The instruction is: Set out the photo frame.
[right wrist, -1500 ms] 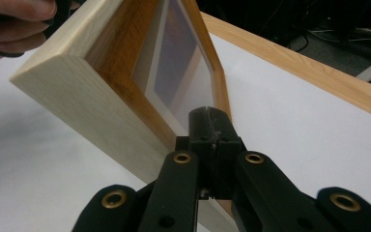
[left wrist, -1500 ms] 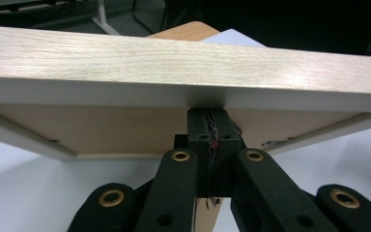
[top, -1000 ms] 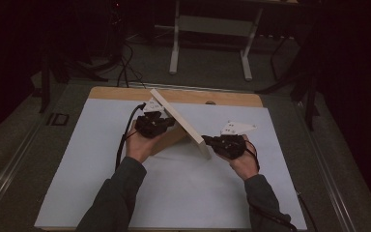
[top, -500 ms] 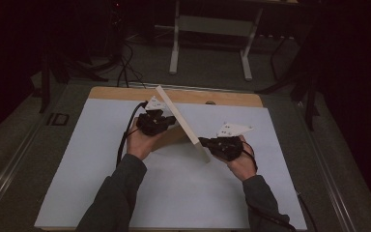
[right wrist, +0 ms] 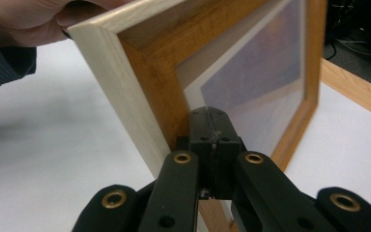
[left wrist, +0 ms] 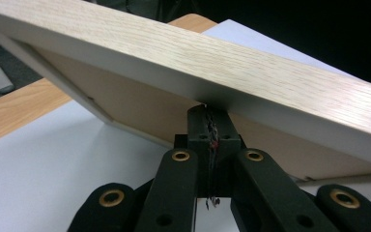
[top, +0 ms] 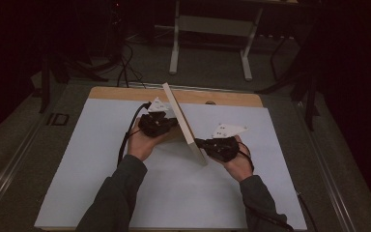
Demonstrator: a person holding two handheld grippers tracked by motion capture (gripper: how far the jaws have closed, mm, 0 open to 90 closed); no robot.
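Observation:
A light wooden picture frame [top: 183,123] stands tilted on edge on the white mat [top: 101,169], running from the far middle toward me. My left gripper [top: 173,123] is on its left side. In the left gripper view that gripper [left wrist: 207,108] has its jaws shut together, tips against the frame [left wrist: 222,67] under its rim, with its brown backing beyond. My right gripper [top: 199,143] meets the frame's near end from the right. In the right gripper view this gripper [right wrist: 207,113] is shut too, tips touching the glazed front of the frame [right wrist: 140,96] near its corner.
The mat covers a wooden tabletop [top: 125,93] whose bare strip shows along the far edge. Behind the table, a white metal stand [top: 176,48] and dark cables [top: 125,63] are on the floor. The other hand [right wrist: 24,24] shows behind the frame in the right gripper view.
The frame's far end has swung slightly to the right and it stands a little steeper. Both hands have barely shifted.

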